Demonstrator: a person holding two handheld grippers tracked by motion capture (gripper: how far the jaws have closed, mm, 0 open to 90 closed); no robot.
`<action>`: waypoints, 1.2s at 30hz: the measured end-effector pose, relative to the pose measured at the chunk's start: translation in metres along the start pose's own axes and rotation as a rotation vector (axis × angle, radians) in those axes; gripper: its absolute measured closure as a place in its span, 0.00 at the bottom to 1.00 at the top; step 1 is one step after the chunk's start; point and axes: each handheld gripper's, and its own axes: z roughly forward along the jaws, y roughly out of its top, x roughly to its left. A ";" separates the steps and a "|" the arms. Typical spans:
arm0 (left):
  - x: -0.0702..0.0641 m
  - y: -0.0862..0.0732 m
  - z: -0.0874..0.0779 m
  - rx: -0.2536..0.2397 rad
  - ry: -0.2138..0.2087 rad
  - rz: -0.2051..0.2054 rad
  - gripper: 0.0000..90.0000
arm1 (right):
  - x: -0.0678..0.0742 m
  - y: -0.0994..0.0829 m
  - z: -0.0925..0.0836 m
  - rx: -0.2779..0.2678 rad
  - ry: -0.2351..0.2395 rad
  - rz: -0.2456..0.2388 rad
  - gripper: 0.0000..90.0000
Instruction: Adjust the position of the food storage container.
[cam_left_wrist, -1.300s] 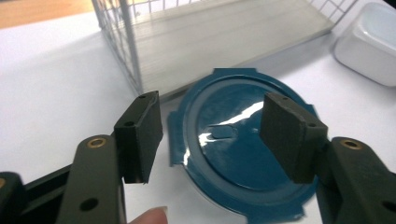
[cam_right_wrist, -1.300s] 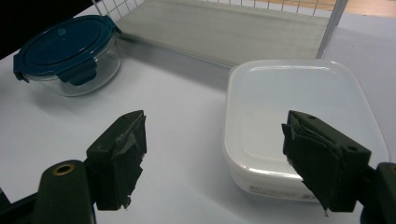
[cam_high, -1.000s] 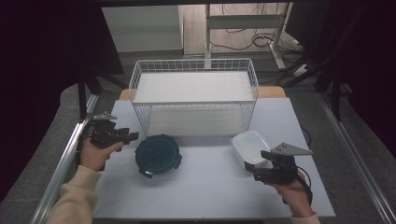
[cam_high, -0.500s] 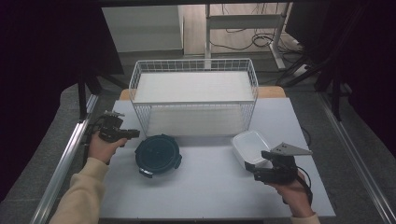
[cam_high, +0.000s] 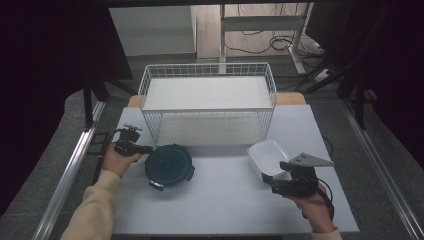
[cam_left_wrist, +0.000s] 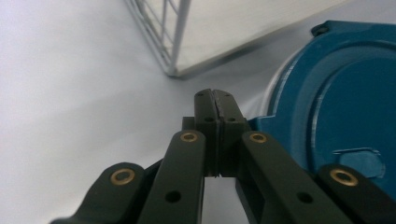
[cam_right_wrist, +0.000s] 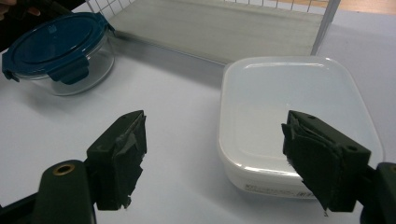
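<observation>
Round blue-lidded container (cam_high: 169, 165) sits on pale table (cam_high: 220, 200) before wire basket (cam_high: 207, 102).

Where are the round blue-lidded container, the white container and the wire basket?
Round blue-lidded container (cam_high: 169, 164): high view, centre of its lid.
White container (cam_right_wrist: 292, 106): right gripper view, middle of its lid.
Wire basket (cam_high: 207, 110): high view, front top rim.

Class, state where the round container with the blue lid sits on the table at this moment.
In the high view the round container with the blue lid sits left of centre on the table, just in front of the wire basket, beside the left gripper.
</observation>
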 end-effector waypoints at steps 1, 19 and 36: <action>0.000 0.000 0.000 -0.004 0.000 -0.009 1.00 | 0.000 0.000 0.000 -0.001 0.000 0.001 0.24; -0.003 -0.002 -0.002 0.006 -0.005 0.063 1.00 | -0.002 0.001 -0.002 -0.010 -0.011 0.006 0.24; -0.025 -0.002 0.007 0.011 -0.066 0.103 1.00 | 0.003 0.004 -0.004 -0.019 0.022 0.012 0.24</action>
